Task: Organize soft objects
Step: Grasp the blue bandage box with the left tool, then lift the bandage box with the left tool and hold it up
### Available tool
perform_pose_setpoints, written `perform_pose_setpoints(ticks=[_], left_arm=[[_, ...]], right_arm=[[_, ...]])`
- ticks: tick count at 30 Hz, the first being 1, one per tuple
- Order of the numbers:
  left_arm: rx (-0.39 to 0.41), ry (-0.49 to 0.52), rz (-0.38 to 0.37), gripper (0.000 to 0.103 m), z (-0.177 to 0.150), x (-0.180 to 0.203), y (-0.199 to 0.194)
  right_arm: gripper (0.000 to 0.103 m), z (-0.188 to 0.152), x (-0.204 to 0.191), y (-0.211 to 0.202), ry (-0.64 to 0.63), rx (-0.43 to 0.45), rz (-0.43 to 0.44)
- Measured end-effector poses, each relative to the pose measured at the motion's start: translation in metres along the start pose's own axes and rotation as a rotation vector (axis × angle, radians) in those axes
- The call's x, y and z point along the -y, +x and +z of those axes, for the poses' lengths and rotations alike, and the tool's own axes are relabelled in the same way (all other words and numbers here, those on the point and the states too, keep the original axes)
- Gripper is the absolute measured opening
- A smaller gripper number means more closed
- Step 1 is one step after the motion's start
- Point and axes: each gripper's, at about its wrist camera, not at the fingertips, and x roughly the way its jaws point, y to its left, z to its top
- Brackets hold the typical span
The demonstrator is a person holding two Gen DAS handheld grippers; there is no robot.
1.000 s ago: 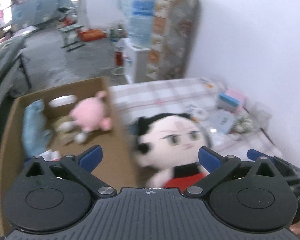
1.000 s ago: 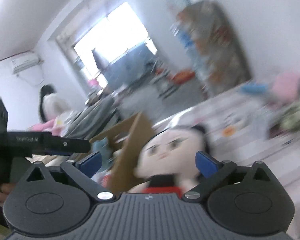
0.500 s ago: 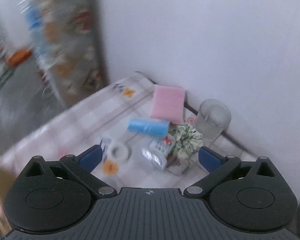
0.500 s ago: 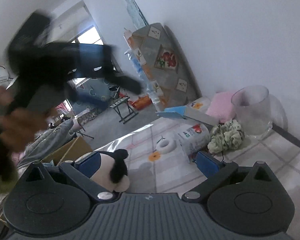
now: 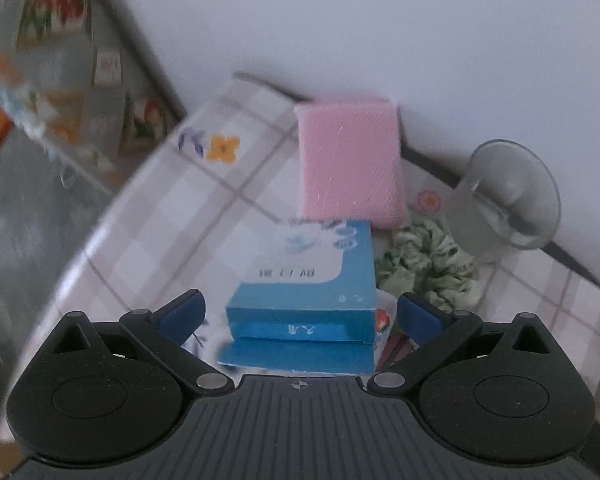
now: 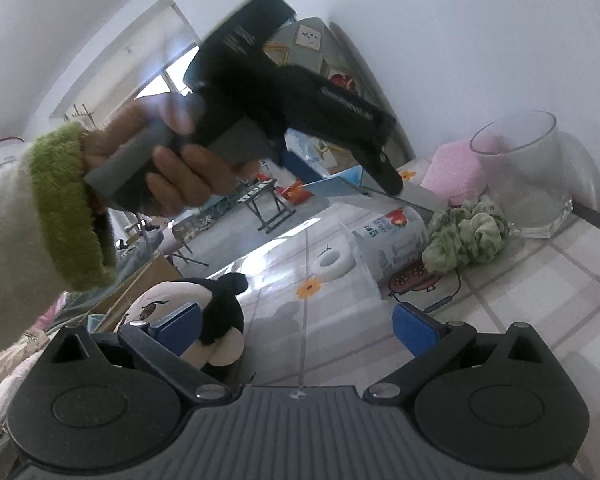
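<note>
My left gripper (image 5: 300, 316) points steeply down over a blue carton (image 5: 304, 292) on the checked tablecloth (image 5: 172, 216). Its jaws are closing, the carton is between them, and the pads stand clear of its sides. Behind the carton lie a pink sponge pad (image 5: 350, 164) and a green scrunchie (image 5: 428, 264). In the right wrist view a hand holds the left gripper (image 6: 384, 176) above the carton (image 6: 340, 186). My right gripper (image 6: 296, 326) is open and low over the table. A black-haired plush doll (image 6: 216, 312) lies by its left finger, not gripped.
A glass tumbler (image 6: 528, 176) stands in the corner by the wall, next to the scrunchie (image 6: 464, 236). A printed wrapped pack (image 6: 392, 240) and a white tape ring (image 6: 334, 264) lie mid-table. A cardboard box (image 6: 140, 280) sits past the table's left end.
The left gripper swung from the cardboard box and doll to the table's back corner and sank over the blue carton. The right gripper dropped lower; the doll went from between its fingers to its left side.
</note>
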Motion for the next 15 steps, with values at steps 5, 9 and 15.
perform_pose_setpoints(ticks=[5, 9, 15], left_arm=[[-0.003, -0.162, -0.069, 0.075, -0.002, -0.017, 0.002], [0.043, -0.209, -0.031, 0.074, -0.006, -0.015, -0.009], [0.123, -0.278, -0.038, 0.074, -0.029, -0.007, -0.069]], right_arm=[[0.076, -0.001, 0.004, -0.003, 0.011, 0.003, -0.001], [0.076, -0.001, 0.008, -0.004, 0.029, 0.003, -0.016], [0.076, -0.001, 0.023, -0.004, 0.105, 0.000, -0.005]])
